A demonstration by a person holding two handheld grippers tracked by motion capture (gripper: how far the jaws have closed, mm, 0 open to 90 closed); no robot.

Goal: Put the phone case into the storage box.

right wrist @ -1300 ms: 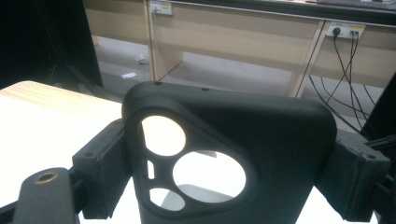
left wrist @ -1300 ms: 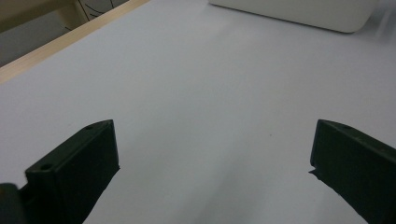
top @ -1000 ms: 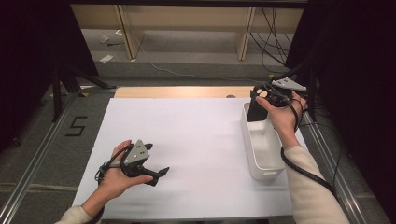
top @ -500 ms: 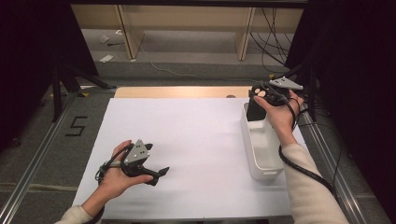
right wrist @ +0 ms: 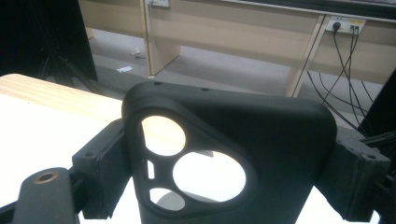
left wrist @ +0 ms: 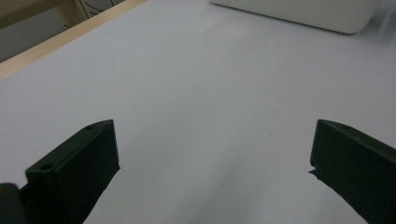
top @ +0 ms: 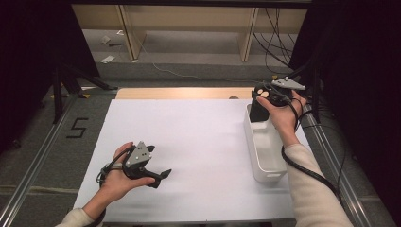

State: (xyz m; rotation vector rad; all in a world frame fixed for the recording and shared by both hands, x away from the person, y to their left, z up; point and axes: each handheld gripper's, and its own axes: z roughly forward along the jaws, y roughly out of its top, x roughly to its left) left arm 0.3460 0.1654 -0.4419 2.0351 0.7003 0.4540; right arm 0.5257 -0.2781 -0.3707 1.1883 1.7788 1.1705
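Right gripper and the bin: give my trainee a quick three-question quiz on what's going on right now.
1. True or false: the right gripper is shut on a black phone case.
2. Multiple choice: where is the case in the high view? A) flat on the white sheet B) over the far end of the white bin C) on the floor
3. Fill in: the left gripper has its jaws ____ and nothing between them.

Key: 1 true. 2 B: it is held above the bin's far end; whether it touches the bin can't be told. 3 open.
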